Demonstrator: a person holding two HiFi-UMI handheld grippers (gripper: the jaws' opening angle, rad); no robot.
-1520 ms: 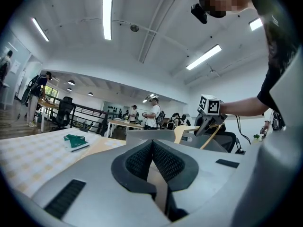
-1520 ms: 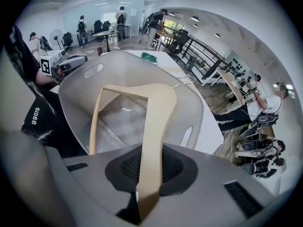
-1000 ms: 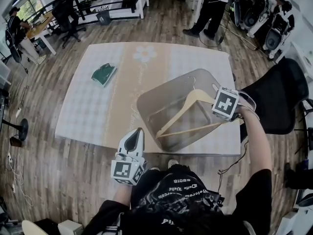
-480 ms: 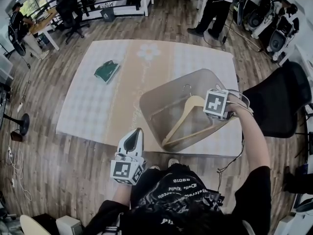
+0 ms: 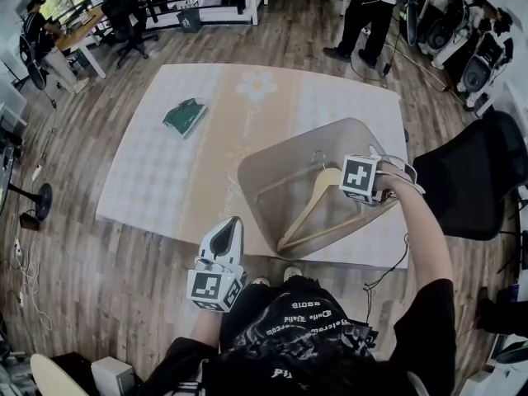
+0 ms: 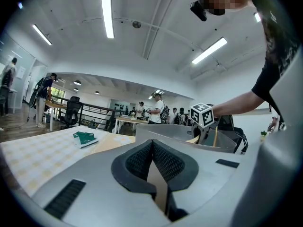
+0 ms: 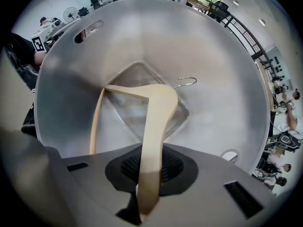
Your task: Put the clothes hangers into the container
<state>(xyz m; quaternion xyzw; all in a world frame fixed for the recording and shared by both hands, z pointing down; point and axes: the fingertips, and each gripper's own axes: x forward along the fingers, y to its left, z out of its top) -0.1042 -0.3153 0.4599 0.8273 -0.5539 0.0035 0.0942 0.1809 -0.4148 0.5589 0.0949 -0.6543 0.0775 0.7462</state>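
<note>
Left gripper [image 5: 230, 225] is hovering at the near edge of the table [image 5: 140, 180], close to the person's torso. Its jaws are pressing together at the tips with nothing between them; the left gripper view is showing only a thin slit lower down. Right gripper [image 7: 149, 176] is pointing down into the container [image 5: 268, 159]. From the head view its marker cube is hiding the jaws, but the right gripper view is showing them pinching one wooden arm of the hanger [image 5: 316, 211] near its end. One hanger only, light wood with a metal hook [image 7: 187, 82], and it is hanging inside the container with its shoulder over the shiny bottom. Cannot tell whether it is touching the bottom. The gripper body is cutting off the held end of the arm. One container: a grey tub with rounded corners, sitting on the right half of the table, with two handle holes [image 7: 88, 29] in its rim and nothing else inside. One green item [image 5: 185, 116] is lying flat on the table's far left part, well apart from the tub; too small to say what it is. A black office chair [image 5: 474, 167] is standing right of the table, partly cut off. People [image 5: 363, 11] at the far desks are too small and too cropped to count.
</note>
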